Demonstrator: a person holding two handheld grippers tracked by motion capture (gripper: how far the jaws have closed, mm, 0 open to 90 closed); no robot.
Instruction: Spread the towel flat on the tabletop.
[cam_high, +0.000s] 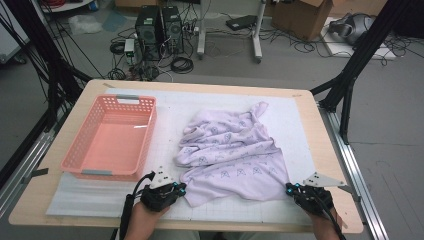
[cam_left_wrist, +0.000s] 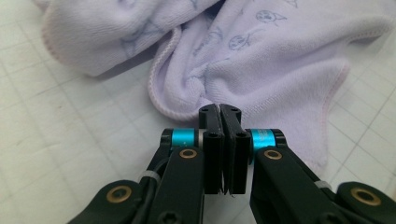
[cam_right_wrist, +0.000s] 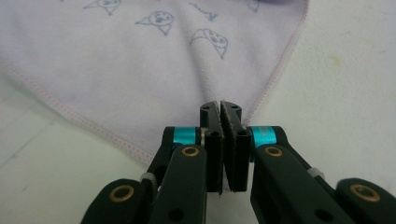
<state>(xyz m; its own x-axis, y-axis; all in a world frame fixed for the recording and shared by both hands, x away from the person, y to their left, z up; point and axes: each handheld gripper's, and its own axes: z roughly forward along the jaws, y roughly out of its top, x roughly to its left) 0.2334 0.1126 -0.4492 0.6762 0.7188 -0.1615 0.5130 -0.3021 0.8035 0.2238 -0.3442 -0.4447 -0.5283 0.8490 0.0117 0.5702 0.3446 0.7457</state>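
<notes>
High view: lilac towel (cam_high: 232, 155) lies crumpled mid-desk (cam_high: 320, 150), right of pink basket (cam_high: 112, 137). My left tongs (cam_high: 184, 188) and right tongs (cam_high: 288, 188) are pressed together at its near corners; can't tell if cloth's pinched. Soft, light, floppy; grab stitched hem corners.

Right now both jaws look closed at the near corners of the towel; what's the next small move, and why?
Probably lift both corners together and draw them apart. The left gripper and right gripper each appear shut on a near corner of the lilac towel, which lies crumpled on the white mat beside the pink basket. Spreading should flatten it.
</notes>
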